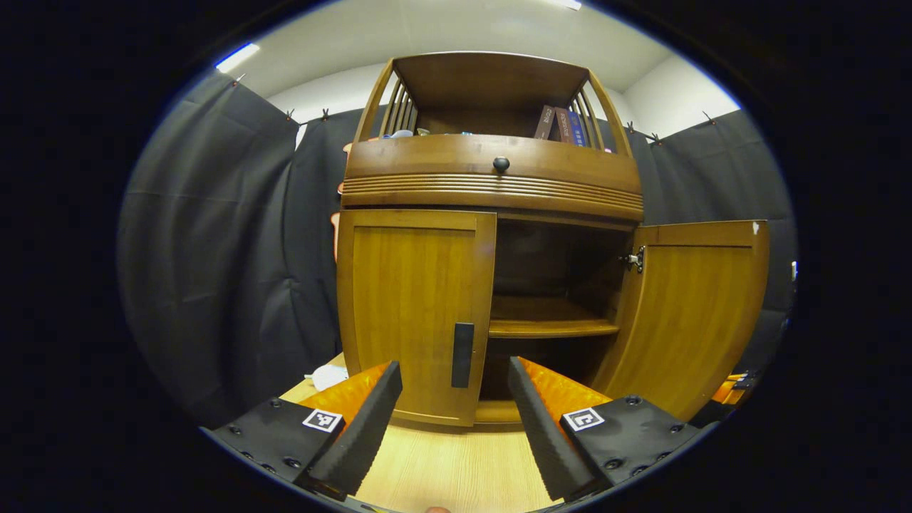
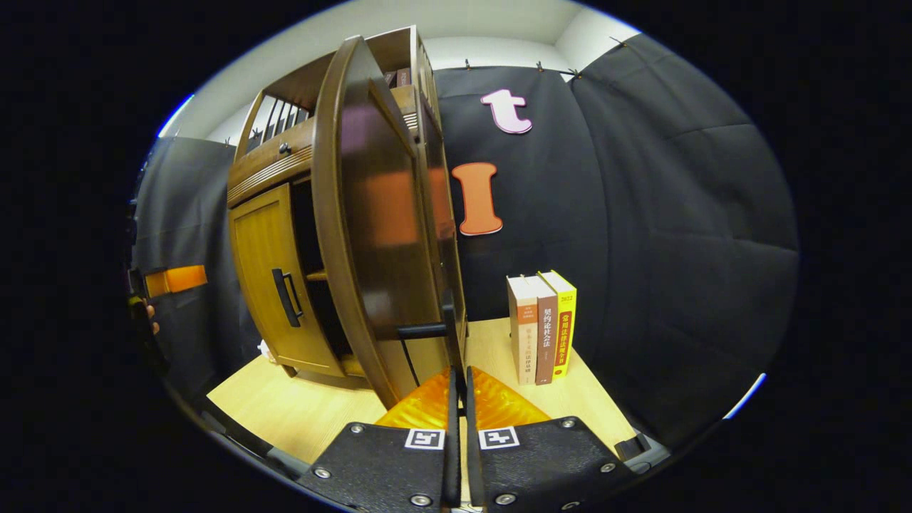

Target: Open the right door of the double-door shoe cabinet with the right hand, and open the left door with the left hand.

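We see the cabinet [image 1: 491,185] standing on the table [image 1: 456,470] with its right door [image 1: 695,313] swung wide and its left door [image 1: 413,313] closed. In the right gripper view, the right gripper [image 2: 459,377] is pinched nearly together on the right door's handle [image 2: 445,324]; a careless pull could overswing the door toward the books [image 2: 541,328]. The left gripper [image 1: 456,385] gapes wide, holding nothing, just before the left handle [image 1: 462,354]; closing off-centre, we'd risk slipping off it.
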